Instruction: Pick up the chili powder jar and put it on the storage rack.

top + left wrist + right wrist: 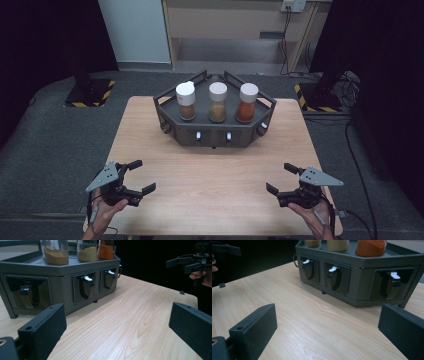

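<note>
A dark grey angled rack (215,131) stands at the far middle of the wooden table (215,175). On top of it are three white-capped spice jars: brown (186,101), tan (217,102) and orange-red (246,103). Small dispenser levers with white tips (87,278) line the rack's front. My left gripper (142,176) hovers open near the front left corner, held by a hand. My right gripper (281,178) is open near the front right corner. Nothing lies between either pair of jaws. Both point toward the rack (362,261), well short of it.
Bare tabletop lies between the grippers and the rack. Dark carpet surrounds the table. Two stand bases with yellow-black tape sit on the floor at the back left (87,92) and back right (320,97). Cables (350,85) trail at the right.
</note>
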`<state>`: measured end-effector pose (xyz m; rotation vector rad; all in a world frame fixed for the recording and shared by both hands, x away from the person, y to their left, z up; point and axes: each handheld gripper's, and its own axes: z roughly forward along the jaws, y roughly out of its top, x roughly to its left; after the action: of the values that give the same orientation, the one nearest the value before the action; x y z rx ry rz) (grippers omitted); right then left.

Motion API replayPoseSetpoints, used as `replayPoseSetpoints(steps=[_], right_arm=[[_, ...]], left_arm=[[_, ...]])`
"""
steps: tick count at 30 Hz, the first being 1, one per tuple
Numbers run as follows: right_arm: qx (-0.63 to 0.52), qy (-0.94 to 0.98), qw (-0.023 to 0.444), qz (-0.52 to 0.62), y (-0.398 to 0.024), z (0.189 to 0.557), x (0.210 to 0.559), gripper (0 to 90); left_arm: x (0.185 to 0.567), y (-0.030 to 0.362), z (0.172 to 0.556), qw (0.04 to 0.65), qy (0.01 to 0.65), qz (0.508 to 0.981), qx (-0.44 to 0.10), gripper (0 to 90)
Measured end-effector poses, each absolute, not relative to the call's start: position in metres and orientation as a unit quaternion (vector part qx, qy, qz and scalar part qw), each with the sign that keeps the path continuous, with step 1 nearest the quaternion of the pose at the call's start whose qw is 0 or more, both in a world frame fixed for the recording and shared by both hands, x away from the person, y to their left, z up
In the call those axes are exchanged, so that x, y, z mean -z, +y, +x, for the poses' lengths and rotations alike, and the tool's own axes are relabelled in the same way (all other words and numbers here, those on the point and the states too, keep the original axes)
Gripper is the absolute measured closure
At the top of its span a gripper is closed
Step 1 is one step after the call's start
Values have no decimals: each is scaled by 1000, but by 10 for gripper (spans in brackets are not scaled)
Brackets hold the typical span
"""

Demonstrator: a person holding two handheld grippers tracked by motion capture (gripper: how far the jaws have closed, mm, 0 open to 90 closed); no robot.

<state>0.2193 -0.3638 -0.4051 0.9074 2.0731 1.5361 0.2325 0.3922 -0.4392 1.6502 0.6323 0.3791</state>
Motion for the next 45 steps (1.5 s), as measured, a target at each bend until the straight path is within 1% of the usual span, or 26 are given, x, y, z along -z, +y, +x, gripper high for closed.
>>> replayPoseSetpoints(steps=[16,45], right_arm=[[-554,744,188,323,-367,224,406,38],[-555,746,184,319,-367,225,407,41]], left_arm=[[440,393,234,620,274,717,-159,2],[440,393,237,621,268,721,-151,5]])
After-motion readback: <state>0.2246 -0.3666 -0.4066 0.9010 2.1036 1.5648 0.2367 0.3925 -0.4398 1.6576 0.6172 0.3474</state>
